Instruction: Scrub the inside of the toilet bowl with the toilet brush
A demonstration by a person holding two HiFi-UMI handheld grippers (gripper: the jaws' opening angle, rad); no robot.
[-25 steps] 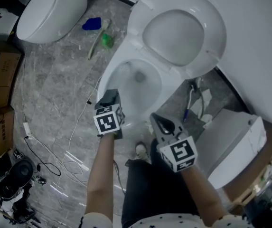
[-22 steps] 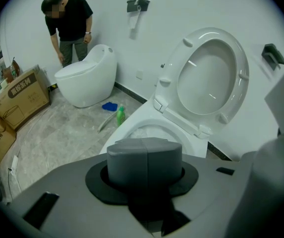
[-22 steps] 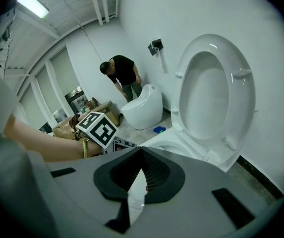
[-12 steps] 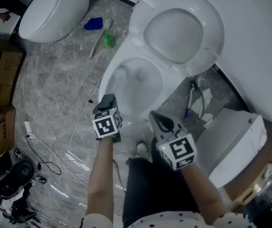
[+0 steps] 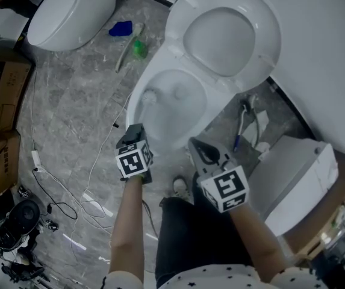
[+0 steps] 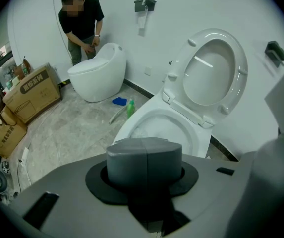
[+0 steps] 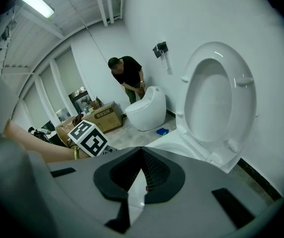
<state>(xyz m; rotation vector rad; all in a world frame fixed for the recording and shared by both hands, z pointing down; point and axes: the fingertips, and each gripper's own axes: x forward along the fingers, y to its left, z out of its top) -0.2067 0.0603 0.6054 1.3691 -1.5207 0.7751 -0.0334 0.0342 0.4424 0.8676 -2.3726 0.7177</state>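
1 left gripper (image 5: pixel 135 129) beside toilet bowl (image 5: pixel 188 117)

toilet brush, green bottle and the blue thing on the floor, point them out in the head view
toilet brush (image 5: pixel 149 95), head view, on its bristle head
green bottle (image 5: pixel 139 49), head view, on its body
blue thing (image 5: pixel 121 28), head view, on its middle

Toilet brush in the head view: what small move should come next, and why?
Probably sweep the toilet brush across the bowl toward its right wall. The left tongs are shut on the handle, and the brush head sits against the left inner wall, so the rest of the inside is out of its touch. The right tongs are open and empty.
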